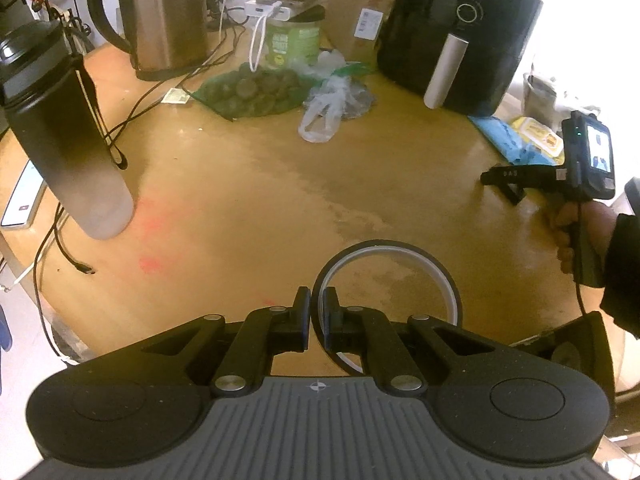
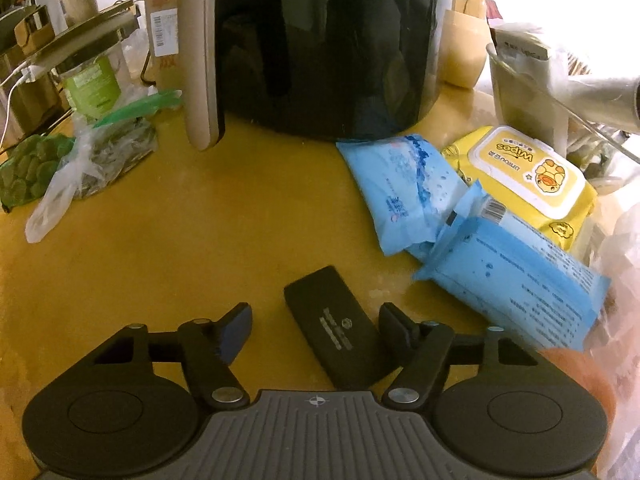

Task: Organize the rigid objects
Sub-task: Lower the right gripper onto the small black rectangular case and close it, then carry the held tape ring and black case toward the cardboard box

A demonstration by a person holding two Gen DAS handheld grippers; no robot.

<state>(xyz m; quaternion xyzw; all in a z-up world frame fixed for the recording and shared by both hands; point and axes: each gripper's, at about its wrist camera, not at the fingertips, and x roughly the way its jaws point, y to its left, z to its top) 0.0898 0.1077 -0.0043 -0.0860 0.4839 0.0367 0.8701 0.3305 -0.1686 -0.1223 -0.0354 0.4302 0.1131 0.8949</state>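
Note:
In the left wrist view my left gripper (image 1: 317,307) is shut on the rim of a black ring with a pale inner band (image 1: 432,264), held just above the yellow-brown table (image 1: 248,200). My right gripper shows at the right edge of that view (image 1: 505,184), held in a hand. In the right wrist view my right gripper (image 2: 316,320) is open, its fingers on either side of a flat black rectangular case (image 2: 336,326) that lies on the table (image 2: 200,220). The case touches neither finger as far as I can see.
A black air fryer (image 1: 460,36) stands at the back right, also close ahead in the right wrist view (image 2: 320,48). A steel kettle (image 1: 168,20), a tall black bottle (image 1: 60,132), cables, a green net bag (image 1: 252,90) and plastic bags are behind. Blue and yellow wipes packs (image 2: 516,172) lie right.

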